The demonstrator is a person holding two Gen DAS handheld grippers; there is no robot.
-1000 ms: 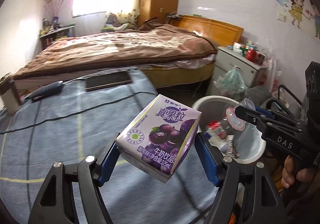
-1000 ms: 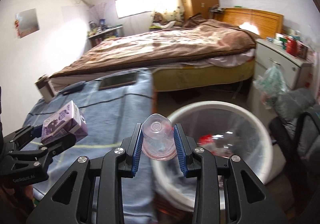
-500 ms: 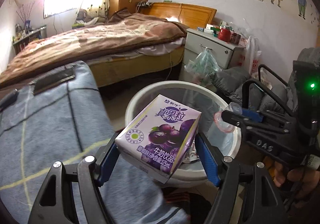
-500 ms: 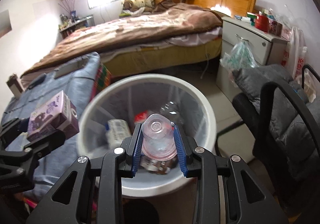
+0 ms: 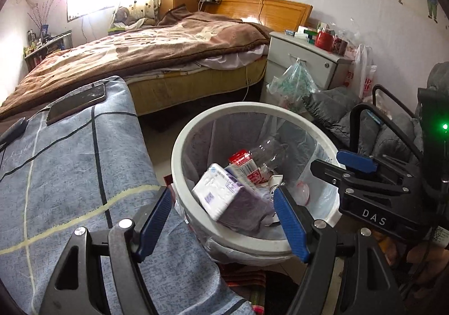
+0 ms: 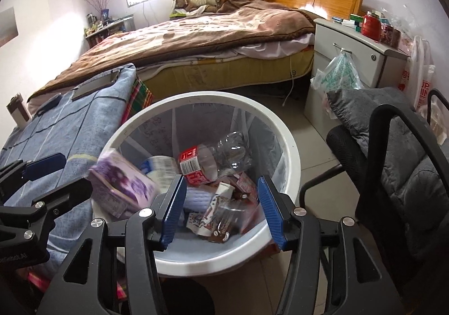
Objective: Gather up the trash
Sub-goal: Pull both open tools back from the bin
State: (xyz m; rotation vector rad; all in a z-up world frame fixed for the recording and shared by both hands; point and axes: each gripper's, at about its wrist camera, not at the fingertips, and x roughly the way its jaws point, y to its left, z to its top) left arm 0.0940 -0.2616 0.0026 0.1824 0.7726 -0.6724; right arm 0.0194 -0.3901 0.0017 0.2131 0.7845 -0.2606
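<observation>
With both claws spread wide and empty over the bin, this is the drop step. Left gripper (image 5: 221, 221) at 6 o'clock, purple carton (image 5: 224, 198) blurred, falling just inside trash bin (image 5: 252, 107) rim. Right gripper (image 6: 221, 211) also gaping; clear cup (image 5: 301, 191) lies inside at 3 o'clock. Next, likely: pull back, look for more trash on blue-covered table (image 5: 70, 174).

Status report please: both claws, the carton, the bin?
Left claw open, empty. Right claw open, empty. Carton blurred, inside bin rim. Nothing blocking.
</observation>
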